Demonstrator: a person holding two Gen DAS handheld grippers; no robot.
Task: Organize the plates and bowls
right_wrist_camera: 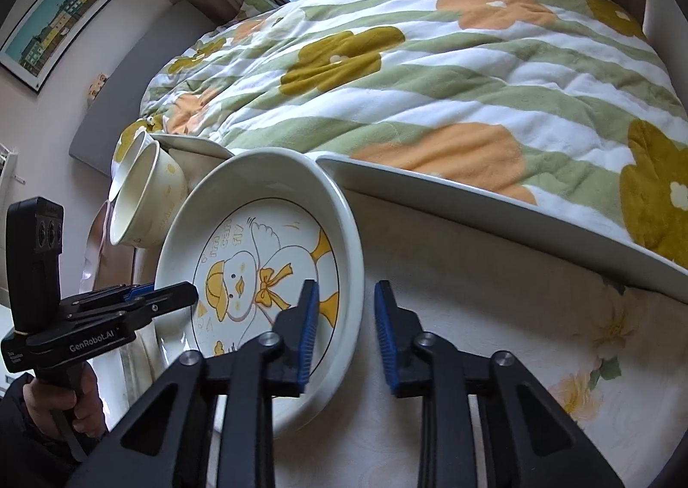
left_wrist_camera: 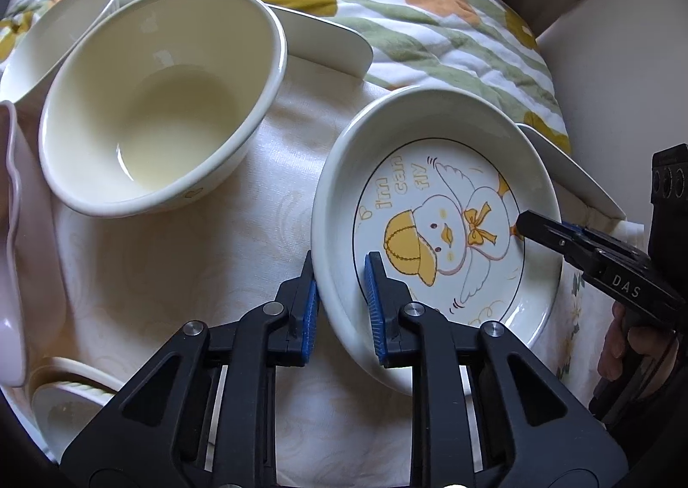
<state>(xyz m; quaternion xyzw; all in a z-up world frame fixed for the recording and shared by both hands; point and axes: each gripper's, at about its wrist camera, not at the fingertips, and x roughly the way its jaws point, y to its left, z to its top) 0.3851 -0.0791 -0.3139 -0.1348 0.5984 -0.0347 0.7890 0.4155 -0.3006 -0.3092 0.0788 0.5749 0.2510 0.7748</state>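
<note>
A deep white plate with a yellow duck drawing (left_wrist_camera: 447,204) (right_wrist_camera: 266,238) lies on the cream tablecloth. My left gripper (left_wrist_camera: 342,307) straddles its near-left rim, one blue pad outside the wall and one inside, shut on it. My right gripper (right_wrist_camera: 346,316) clamps the opposite rim the same way. Each shows in the other's view: the right gripper (left_wrist_camera: 526,225) bites the plate's right edge, and the left gripper (right_wrist_camera: 189,292) its left edge. A large cream bowl (left_wrist_camera: 159,109) (right_wrist_camera: 146,204) stands left of the plate, with a second bowl (left_wrist_camera: 60,32) behind it.
A pink wavy-edged dish (left_wrist_camera: 13,230) sits at the far left, with a small ribbed bowl (left_wrist_camera: 69,402) at the lower left. White tray edges (left_wrist_camera: 327,41) (right_wrist_camera: 494,204) border the cloth. A flowered quilt (right_wrist_camera: 430,79) lies beyond. A person's hand (right_wrist_camera: 56,397) holds the left handle.
</note>
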